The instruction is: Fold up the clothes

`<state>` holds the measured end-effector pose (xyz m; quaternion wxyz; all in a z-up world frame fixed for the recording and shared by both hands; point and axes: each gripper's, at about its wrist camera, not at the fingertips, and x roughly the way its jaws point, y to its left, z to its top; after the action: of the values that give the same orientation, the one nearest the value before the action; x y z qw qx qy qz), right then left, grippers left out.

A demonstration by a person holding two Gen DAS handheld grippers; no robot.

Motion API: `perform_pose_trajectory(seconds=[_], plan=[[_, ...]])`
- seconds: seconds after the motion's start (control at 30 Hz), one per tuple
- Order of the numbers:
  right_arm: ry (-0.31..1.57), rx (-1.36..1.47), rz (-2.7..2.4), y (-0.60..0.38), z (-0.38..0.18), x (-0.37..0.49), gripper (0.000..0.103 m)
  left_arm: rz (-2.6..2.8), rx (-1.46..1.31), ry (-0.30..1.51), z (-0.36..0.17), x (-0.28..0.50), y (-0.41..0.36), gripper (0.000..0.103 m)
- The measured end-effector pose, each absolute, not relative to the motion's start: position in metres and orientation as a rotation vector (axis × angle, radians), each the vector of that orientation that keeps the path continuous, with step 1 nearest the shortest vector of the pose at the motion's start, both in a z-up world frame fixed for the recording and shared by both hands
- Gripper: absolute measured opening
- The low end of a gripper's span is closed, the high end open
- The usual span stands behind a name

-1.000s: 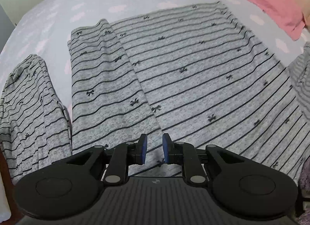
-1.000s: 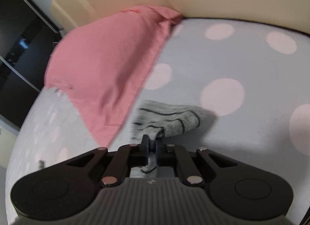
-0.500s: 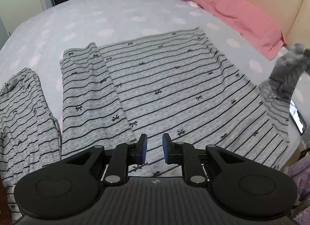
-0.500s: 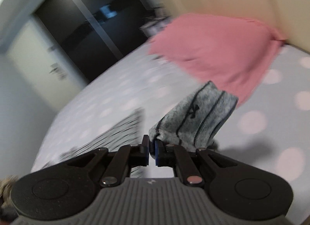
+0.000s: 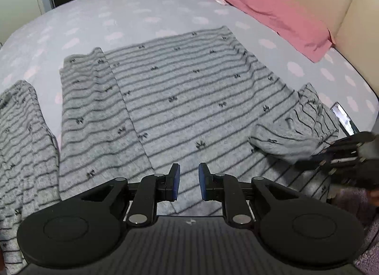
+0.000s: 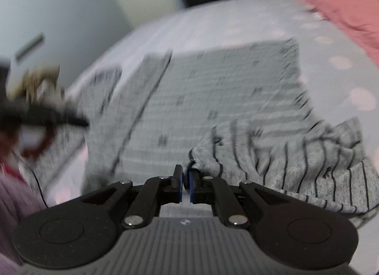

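A grey striped top (image 5: pixel 189 90) with small black bows lies flat on the bed, its left sleeve (image 5: pixel 90 109) folded over the body. My left gripper (image 5: pixel 188 180) hovers above the top's near hem, open, with nothing between its blue pads. At the right my right gripper (image 5: pixel 315 159) is shut on the end of the right sleeve (image 5: pixel 291 137), which is bunched and lifted over the top's right side. In the blurred right wrist view the sleeve (image 6: pixel 272 152) trails off to the right from the shut gripper (image 6: pixel 186 180).
A second grey striped garment (image 5: pixel 21 133) lies at the left. A pink pillow (image 5: pixel 272 7) rests against the beige headboard (image 5: pixel 355 26). A phone (image 5: pixel 343 118) lies near the bed's right edge. The pale sheet (image 5: pixel 118 10) with pink spots stretches beyond the top.
My right gripper swung the sleeve from beside the pink pillow in over the top's right side. My left gripper drew back and up a little, still open.
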<state>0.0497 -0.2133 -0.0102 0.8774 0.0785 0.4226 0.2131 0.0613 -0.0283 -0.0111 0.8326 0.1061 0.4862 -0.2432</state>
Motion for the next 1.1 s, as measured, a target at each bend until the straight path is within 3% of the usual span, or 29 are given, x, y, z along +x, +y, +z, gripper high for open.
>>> perform_pose_trajectory(seconds=[0.17,0.23,0.33,0.43,0.87,0.97,1.0,1.03,1.1], plan=[[0.971,0.060,0.501,-0.198,-0.040,0.047,0.015,-0.577,0.228,1.054,-0.023,0.053,-0.043,0.015],[0.999,0.054,0.537,-0.195,-0.042,0.042,0.038,-0.604,0.218,1.058,-0.027,0.051,-0.052,0.015],[1.005,-0.034,0.605,-0.184,-0.040,0.031,0.044,-0.637,0.212,1.072,-0.036,0.047,-0.065,0.015],[1.033,-0.097,0.624,-0.183,-0.038,0.022,0.044,-0.665,0.215,1.083,-0.044,0.040,-0.078,0.015],[0.996,0.181,0.439,-0.259,-0.034,0.039,0.042,-0.722,0.214,1.119,-0.064,0.029,-0.111,0.015],[1.039,0.201,0.429,-0.252,-0.043,0.048,0.028,-0.703,0.195,1.112,-0.063,0.032,-0.109,0.015],[1.054,0.199,0.421,-0.249,-0.047,0.050,0.014,-0.697,0.187,1.110,-0.063,0.033,-0.107,0.015],[1.056,0.208,0.429,-0.246,-0.048,0.050,0.008,-0.688,0.172,1.104,-0.063,0.033,-0.105,0.015],[1.032,0.222,0.492,-0.238,-0.046,0.047,0.008,-0.670,0.151,1.103,-0.062,0.037,-0.101,0.015]])
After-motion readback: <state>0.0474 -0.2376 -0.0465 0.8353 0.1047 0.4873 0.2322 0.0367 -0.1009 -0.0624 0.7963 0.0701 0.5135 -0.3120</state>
